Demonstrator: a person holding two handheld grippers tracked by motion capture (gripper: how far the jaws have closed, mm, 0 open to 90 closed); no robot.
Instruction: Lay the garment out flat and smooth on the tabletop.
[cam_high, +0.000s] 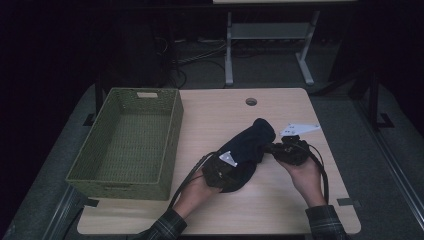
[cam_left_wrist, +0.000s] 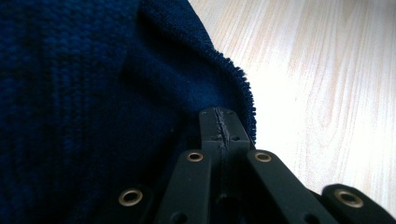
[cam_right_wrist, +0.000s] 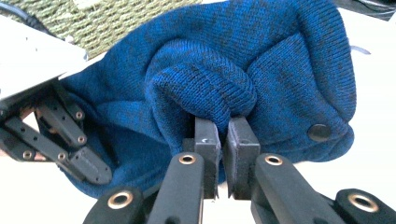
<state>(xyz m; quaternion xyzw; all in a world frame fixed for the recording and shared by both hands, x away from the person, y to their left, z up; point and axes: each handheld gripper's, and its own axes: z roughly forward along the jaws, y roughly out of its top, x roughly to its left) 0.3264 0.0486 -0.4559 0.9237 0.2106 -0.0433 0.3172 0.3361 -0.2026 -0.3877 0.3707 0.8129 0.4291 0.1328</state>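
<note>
A dark blue knit hat (cam_high: 252, 140) is held over the middle of the wooden table (cam_high: 280, 200) between my two grippers. My left gripper (cam_high: 234, 167) is shut on the hat's lower edge; in the left gripper view its jaws (cam_left_wrist: 225, 122) meet on the fuzzy hem of the hat (cam_left_wrist: 70, 93). My right gripper (cam_high: 271, 148) comes in from the right. In the right gripper view its pads (cam_right_wrist: 226, 128) pinch a bunched fold of the hat (cam_right_wrist: 261, 60). A small round snap (cam_right_wrist: 320, 132) sits on the knit. The left gripper (cam_right_wrist: 70, 140) shows there at the left.
A green woven basket (cam_high: 171, 142) stands on the table's left side, close to the left hand; its weave (cam_right_wrist: 93, 18) shows behind the hat. A round cable hole (cam_high: 251, 101) lies near the far edge. Beyond the table stands a white desk frame (cam_high: 229, 50).
</note>
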